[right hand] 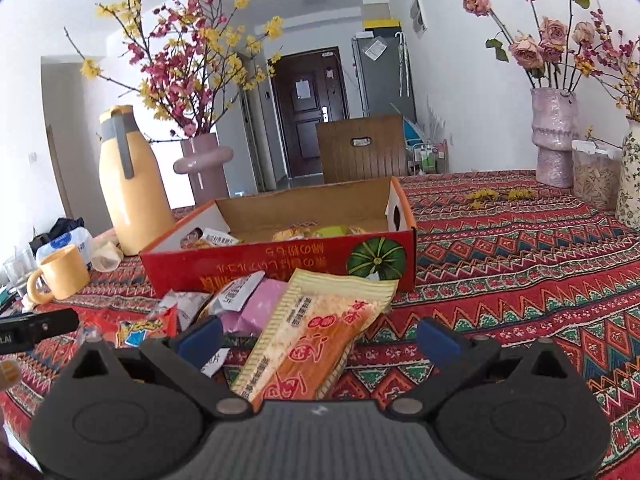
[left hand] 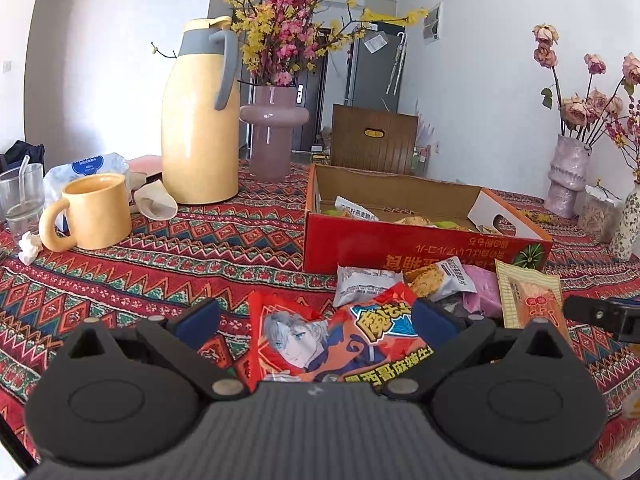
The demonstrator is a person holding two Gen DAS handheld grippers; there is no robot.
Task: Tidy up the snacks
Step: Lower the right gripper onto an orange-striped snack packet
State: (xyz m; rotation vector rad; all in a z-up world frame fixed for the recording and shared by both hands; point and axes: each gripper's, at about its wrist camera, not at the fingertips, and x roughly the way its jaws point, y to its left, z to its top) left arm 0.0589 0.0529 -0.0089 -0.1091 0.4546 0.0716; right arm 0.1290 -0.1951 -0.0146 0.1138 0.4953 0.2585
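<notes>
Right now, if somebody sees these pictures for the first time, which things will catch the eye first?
Probably the red cardboard box at the table's middle, already holding some snacks, with loose packets heaped before it. The red anime-print packet lies between the open left gripper fingers, the beige striped packet between those of the open right gripper. Behind stands a tall yellow thermos jug.

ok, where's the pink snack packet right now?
The pink snack packet lies in the loose pile on the tablecloth just in front of the red cardboard box, left of the tan striped packet in the right wrist view; it also shows in the left view.
</notes>
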